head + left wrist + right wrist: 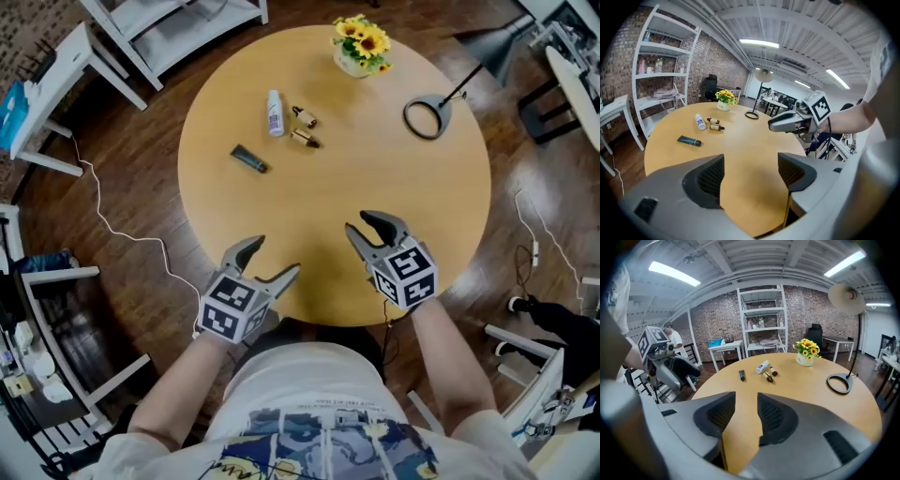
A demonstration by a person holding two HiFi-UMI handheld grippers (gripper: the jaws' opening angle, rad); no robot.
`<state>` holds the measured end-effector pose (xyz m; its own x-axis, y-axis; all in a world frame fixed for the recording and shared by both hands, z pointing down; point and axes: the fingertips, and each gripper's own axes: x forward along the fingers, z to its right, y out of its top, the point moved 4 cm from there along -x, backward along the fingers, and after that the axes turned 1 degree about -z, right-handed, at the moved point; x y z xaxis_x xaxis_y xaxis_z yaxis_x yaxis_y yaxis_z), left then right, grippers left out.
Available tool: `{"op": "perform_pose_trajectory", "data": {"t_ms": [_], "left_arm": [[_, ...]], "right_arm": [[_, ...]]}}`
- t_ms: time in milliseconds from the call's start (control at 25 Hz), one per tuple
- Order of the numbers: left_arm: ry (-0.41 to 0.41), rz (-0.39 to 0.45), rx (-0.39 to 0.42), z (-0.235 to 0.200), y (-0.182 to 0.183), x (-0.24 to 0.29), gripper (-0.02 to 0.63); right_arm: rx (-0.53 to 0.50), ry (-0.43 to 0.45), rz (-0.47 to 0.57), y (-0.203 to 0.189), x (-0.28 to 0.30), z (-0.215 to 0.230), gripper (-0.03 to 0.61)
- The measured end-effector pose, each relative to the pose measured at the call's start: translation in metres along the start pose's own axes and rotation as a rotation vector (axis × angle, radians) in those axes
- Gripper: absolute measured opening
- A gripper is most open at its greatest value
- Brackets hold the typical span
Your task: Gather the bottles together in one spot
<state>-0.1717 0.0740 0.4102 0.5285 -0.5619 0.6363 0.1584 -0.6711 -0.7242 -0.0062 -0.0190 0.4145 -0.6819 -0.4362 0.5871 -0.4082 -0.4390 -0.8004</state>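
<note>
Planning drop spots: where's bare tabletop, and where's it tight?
Bare: table middle and near half, up to the left gripper and right gripper; also the right side near the lamp base. Tight: far side, where white bottle, two brown bottles and dark tube cluster; flower pot behind them.

Head view looks steeply down on the round table (328,206); both gripper views skim low across it.

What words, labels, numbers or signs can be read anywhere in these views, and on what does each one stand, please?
No text here can be read.
On the white bottle: a printed label, too small to read.
On the shirt: a printed picture, any lettering illegible.
On the cubes of the left gripper and the right gripper: black-and-white square patterns only, no words or numbers.
</note>
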Motion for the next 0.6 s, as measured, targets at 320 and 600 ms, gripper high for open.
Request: {"op": "perform_pose_trajectory", "data": {"t_ms": [320, 600], "left_arm": [[-0.071, -0.178, 0.6, -0.052, 0.073, 0.081, 0.336], [-0.22, -0.476, 1.05, -0.104, 0.103, 0.175, 0.334]], "right_arm": [[0.069, -0.01, -0.01, -0.03, -0.038, 0.024, 0.175], [0.136, -0.089, 0.023, -0.061, -0.087, 0.022, 0.173]]}}
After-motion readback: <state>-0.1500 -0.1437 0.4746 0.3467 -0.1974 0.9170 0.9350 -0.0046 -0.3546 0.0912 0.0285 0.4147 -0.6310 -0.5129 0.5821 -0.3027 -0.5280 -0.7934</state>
